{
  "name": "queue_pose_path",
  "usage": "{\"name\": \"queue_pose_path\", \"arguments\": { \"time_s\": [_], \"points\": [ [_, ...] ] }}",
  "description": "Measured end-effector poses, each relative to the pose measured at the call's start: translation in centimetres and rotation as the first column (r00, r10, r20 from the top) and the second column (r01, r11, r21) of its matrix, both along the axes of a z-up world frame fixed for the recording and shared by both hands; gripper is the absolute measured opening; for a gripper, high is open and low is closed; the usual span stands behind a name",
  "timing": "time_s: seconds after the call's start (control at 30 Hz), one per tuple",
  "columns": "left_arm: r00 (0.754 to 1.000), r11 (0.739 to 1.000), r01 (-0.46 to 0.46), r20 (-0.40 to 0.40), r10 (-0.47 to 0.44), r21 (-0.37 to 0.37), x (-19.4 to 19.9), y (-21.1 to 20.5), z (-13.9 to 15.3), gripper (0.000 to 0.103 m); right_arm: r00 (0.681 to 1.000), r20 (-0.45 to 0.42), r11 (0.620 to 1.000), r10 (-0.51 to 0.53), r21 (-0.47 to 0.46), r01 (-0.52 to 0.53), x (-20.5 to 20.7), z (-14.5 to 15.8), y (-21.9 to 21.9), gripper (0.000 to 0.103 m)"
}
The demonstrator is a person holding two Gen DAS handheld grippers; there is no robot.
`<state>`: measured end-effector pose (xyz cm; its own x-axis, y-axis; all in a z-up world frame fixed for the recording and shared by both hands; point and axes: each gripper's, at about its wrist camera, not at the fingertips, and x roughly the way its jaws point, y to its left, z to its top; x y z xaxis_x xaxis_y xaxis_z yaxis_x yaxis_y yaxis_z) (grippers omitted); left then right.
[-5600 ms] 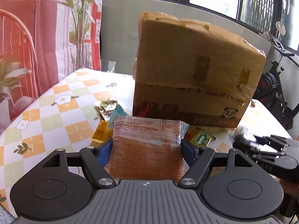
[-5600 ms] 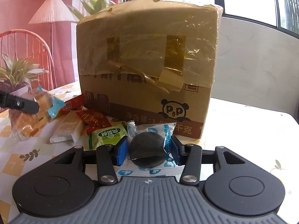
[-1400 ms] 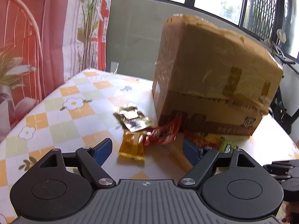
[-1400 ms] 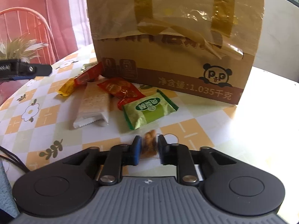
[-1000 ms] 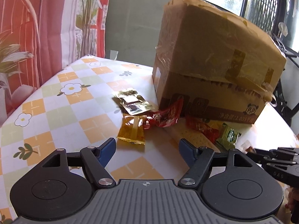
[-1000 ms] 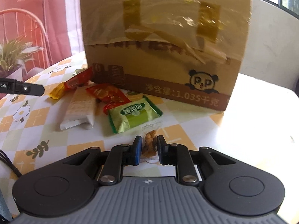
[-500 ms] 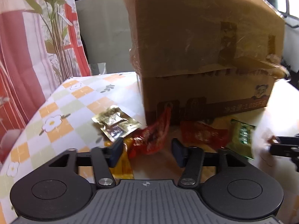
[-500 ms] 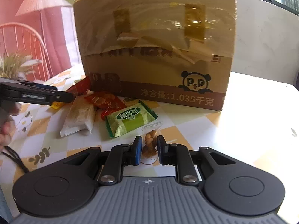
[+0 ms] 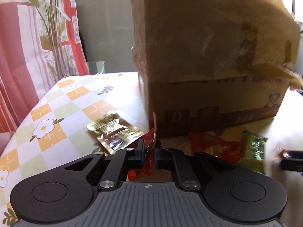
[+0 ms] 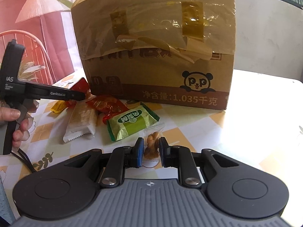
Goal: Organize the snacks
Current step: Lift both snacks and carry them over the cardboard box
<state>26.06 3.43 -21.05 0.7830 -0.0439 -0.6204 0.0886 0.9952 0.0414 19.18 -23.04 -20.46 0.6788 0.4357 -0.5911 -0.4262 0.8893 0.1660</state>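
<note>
Snacks are scattered on the checked tablecloth (image 10: 246, 132) against the cardboard box (image 10: 155, 43). Left gripper (image 9: 150, 149) has just been closing and now pinches a red wrapper (image 9: 149, 158) on edge; right gripper (image 10: 150, 149) is clamped on a clear nut packet (image 10: 151, 145), probably both for sorting.

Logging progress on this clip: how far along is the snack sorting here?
Nothing visibly sorted yet. In hand: the left gripper, whose jaws have just been closing, pinches a red wrapper; the right gripper is shut on a small clear nut packet. Left on the table before the cardboard box: a green packet, white bar, red packet, gold packet.
</note>
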Motion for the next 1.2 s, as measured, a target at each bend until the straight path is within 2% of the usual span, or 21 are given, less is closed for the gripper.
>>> {"name": "queue_pose_path", "arguments": {
  "time_s": [0.1,0.4,0.57,0.73,0.83,0.93,1.03,1.2],
  "points": [
    [1.000,0.999,0.005,0.024,-0.003,-0.054,-1.2,0.3,0.8,0.002,1.000,-0.014,1.000,0.004,0.008,-0.004,0.2,-0.1,-0.1,0.019],
    [0.998,0.982,-0.020,0.057,0.031,-0.188,-4.8,0.8,2.9,0.002,1.000,-0.013,0.999,-0.011,0.044,0.011,0.0,0.0,-0.6,0.019],
    [0.997,0.980,0.013,0.076,0.003,-0.201,-5.5,0.2,3.9,0.002,1.000,0.011,0.998,-0.016,0.065,0.015,-0.6,0.4,-0.8,0.019],
    [0.990,0.979,0.069,0.134,-0.043,-0.194,-6.1,-0.4,6.5,0.002,0.999,0.041,0.995,-0.006,0.099,0.002,-1.3,1.3,-1.0,0.019],
    [0.977,0.979,0.114,0.198,-0.079,-0.170,-6.5,-0.9,8.7,0.002,0.997,0.081,0.991,-0.010,0.137,-0.001,-1.4,3.1,-1.4,0.019],
    [0.954,0.984,0.127,0.288,-0.086,-0.126,-6.9,-1.4,11.0,0.002,0.986,0.168,0.987,-0.002,0.161,-0.025,-1.4,6.0,-1.8,0.019],
    [0.933,0.980,0.145,0.348,-0.088,-0.139,-6.5,-1.7,13.1,0.002,0.967,0.256,0.981,0.001,0.189,-0.051,-0.7,9.2,-2.3,0.019],
    [0.887,0.982,0.168,0.449,-0.110,-0.091,-4.5,-3.1,17.2,0.002,0.931,0.363,0.973,-0.023,0.220,-0.062,2.6,14.4,-2.8,0.019]
  ]
}}
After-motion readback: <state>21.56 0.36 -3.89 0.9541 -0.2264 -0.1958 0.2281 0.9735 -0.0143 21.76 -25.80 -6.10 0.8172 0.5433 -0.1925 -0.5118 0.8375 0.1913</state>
